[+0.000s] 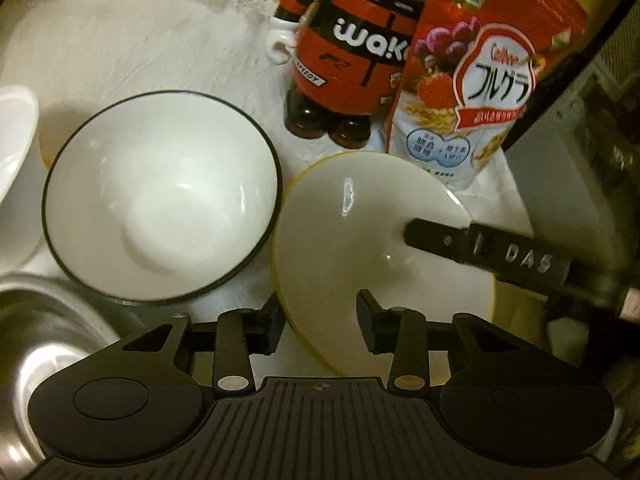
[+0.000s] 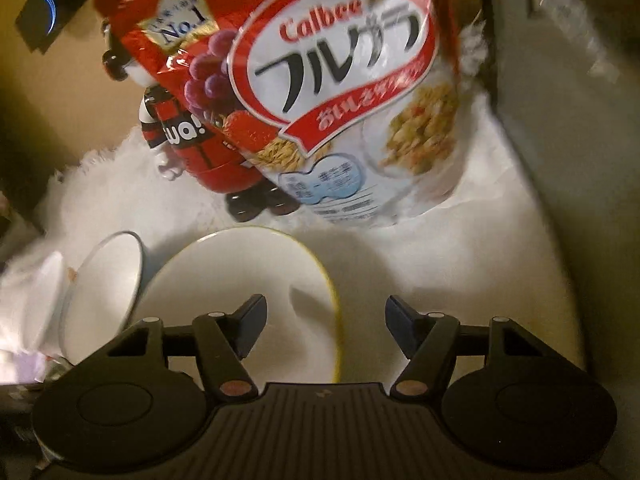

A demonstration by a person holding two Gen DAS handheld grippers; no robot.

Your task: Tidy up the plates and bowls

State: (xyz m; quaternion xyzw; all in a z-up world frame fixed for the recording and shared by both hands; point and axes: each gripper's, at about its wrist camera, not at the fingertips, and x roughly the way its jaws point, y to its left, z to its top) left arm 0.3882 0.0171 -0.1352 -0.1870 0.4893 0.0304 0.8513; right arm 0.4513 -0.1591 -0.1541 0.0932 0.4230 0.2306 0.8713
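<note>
Yellow-rimmed bowl (image 1: 360, 232) sitting on white fringed cloth (image 1: 140, 40), just beside black-rimmed bowl (image 1: 160, 196), near foot of Calbee cereal bag (image 1: 480, 80) and red robot figurine (image 1: 344, 48).

Left gripper (image 1: 320, 320) straddling near rim of yellow-rimmed bowl, one finger outside the wall, one inside; jaws parted, pads not visibly pressing. Right gripper (image 2: 324, 324) straddling far-right rim likewise, jaws apart, no clamp evident.

Handling, judged: glazed ceramic, stiff, moderately heavy, slick under pads, chipping if knocked against neighbouring bowl. Taking hold at rim wall, pinching inside and outside, looking the only workable spot; thin flared lip likely slipping under a shallow bite.

Left wrist view showing: right gripper's finger (image 1: 436, 236) lying inside the bowl, stainless steel bowl (image 1: 44, 340) at lower left, a further white dish (image 1: 16, 140) at left edge. Right wrist view (image 2: 240, 300) showing instead: bowl's outer right edge, black-rimmed bowl (image 2: 104, 288) appearing tipped, dark device with blue light (image 2: 44, 12) at upper left.
</note>
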